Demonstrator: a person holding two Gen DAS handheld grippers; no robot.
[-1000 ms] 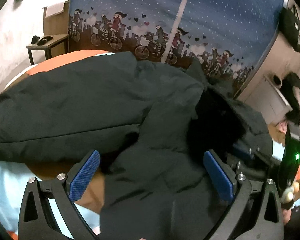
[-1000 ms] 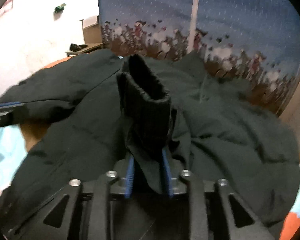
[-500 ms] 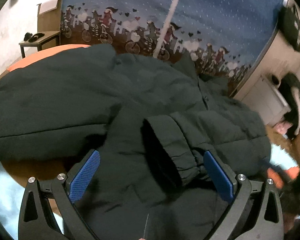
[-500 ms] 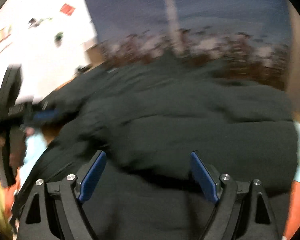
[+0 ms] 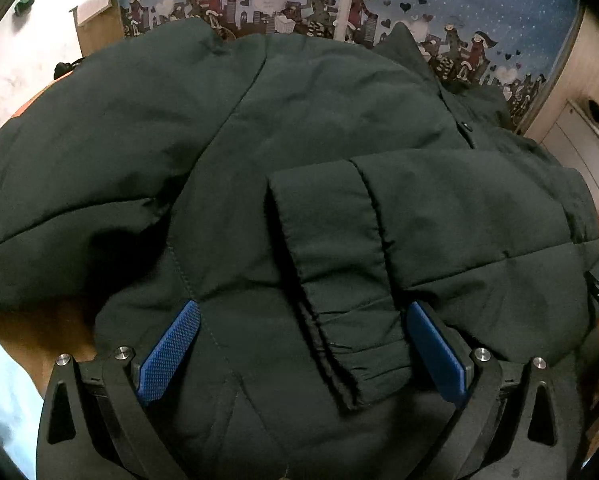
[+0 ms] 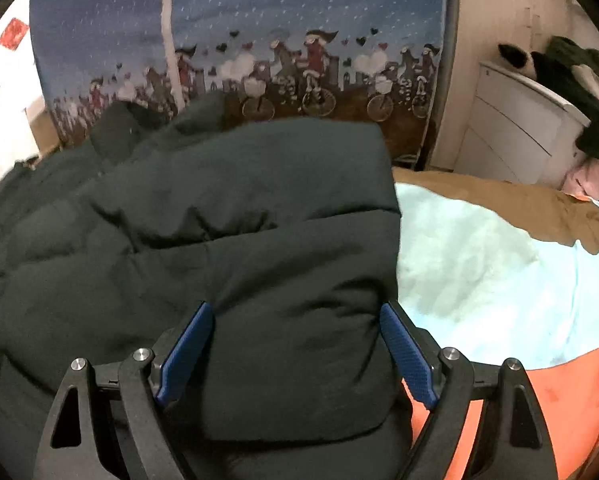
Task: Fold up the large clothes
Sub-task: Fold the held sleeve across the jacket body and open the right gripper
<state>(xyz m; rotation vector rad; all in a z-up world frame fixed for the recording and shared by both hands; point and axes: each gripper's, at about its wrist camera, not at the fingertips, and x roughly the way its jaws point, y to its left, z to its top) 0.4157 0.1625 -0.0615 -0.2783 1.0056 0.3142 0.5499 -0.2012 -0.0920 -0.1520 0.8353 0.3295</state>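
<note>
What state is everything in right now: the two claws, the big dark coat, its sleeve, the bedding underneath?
left claw: open, empty, over the coat.
right claw: open, empty, over the coat's edge.
dark coat: spread on the bed, rumpled, partly folded.
sleeve: folded across the coat's body, cuff lying between the left claw's fingers, ungripped.
bedding: lying rumpled, partly covered by the coat.
</note>
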